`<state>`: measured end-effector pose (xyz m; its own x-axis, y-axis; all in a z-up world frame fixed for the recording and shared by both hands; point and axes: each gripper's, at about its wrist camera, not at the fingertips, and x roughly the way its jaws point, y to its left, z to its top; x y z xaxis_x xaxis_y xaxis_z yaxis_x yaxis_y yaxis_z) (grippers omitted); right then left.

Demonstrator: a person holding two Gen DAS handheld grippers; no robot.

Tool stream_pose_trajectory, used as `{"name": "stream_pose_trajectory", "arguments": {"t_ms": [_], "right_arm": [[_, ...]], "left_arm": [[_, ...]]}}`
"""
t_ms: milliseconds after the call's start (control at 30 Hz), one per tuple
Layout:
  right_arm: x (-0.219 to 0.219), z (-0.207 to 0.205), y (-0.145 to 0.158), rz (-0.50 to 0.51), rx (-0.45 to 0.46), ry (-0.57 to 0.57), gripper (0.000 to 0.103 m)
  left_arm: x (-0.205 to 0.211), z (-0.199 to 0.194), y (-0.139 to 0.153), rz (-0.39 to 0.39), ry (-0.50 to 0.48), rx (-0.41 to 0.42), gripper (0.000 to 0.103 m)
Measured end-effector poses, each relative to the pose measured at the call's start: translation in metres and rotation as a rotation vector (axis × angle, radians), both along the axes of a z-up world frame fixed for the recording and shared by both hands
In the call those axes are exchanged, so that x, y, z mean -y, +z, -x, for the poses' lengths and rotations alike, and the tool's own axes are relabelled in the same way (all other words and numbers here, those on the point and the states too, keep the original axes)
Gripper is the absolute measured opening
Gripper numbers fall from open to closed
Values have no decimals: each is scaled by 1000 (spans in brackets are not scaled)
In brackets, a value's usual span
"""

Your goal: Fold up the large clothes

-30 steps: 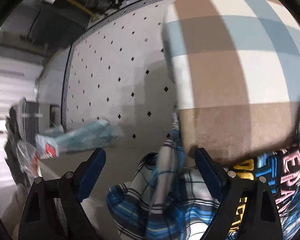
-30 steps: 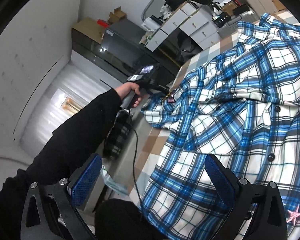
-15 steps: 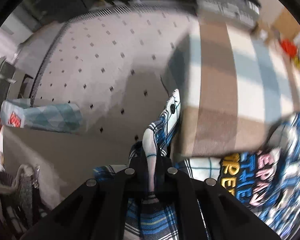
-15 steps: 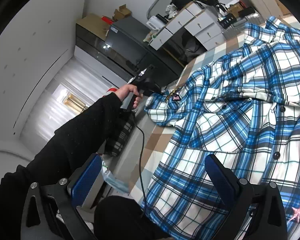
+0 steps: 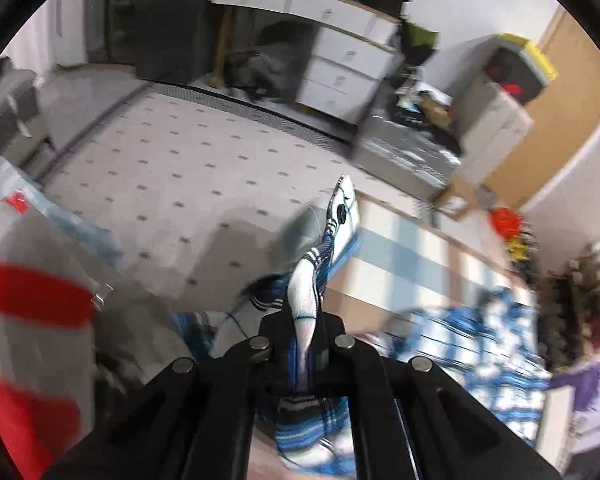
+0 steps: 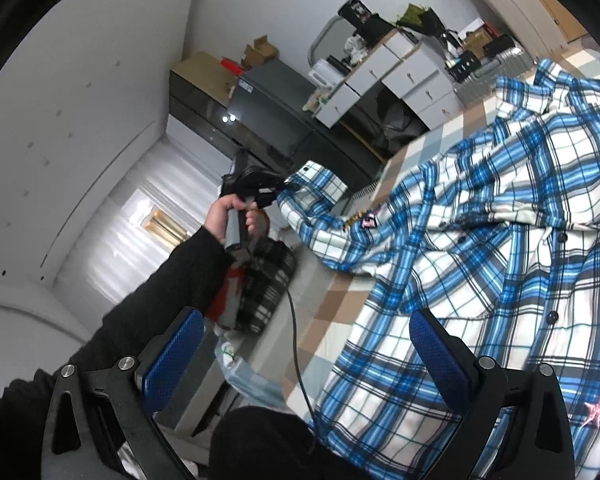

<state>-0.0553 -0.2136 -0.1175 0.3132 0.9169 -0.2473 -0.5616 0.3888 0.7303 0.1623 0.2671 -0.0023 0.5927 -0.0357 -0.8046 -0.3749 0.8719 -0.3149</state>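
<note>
- Right wrist view: the blue, white and black plaid button-up shirt (image 6: 500, 240) lies spread, front up, over a table under a beige, white and pale-blue checked cloth (image 6: 340, 312); its collar points to the far end of the table.
- One sleeve cuff (image 6: 316, 184) of that shirt is lifted off the table's left edge, pinched in the black left gripper (image 6: 278, 190).
- A hand (image 6: 230, 216) with a black sleeve holds that gripper's handle, out beyond the same table edge.
- Left wrist view: the left gripper's (image 5: 304, 332) fingers are pressed together on the cuff fabric, which stands up between them.
- The right gripper (image 6: 300, 352) hovers above the near end of the table, its blue-padded fingers (image 6: 172, 360) spread wide with nothing between them.
- Beyond the table's far end stand white drawer units (image 6: 400, 80).
</note>
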Motion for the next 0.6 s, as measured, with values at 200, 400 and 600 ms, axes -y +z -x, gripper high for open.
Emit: {"name": "stream_pose_trajectory", "arguments": {"t_ms": [200, 400, 600], "right_arm": [[12, -1, 5, -16, 18, -41, 103], [37, -16, 0, -52, -17, -101, 103], [113, -57, -32, -134, -229, -360, 103]], "left_arm": [[44, 11, 41, 57, -22, 153, 0], [104, -5, 45, 221, -143, 175, 0], [196, -27, 65, 177, -312, 217, 0]]}}
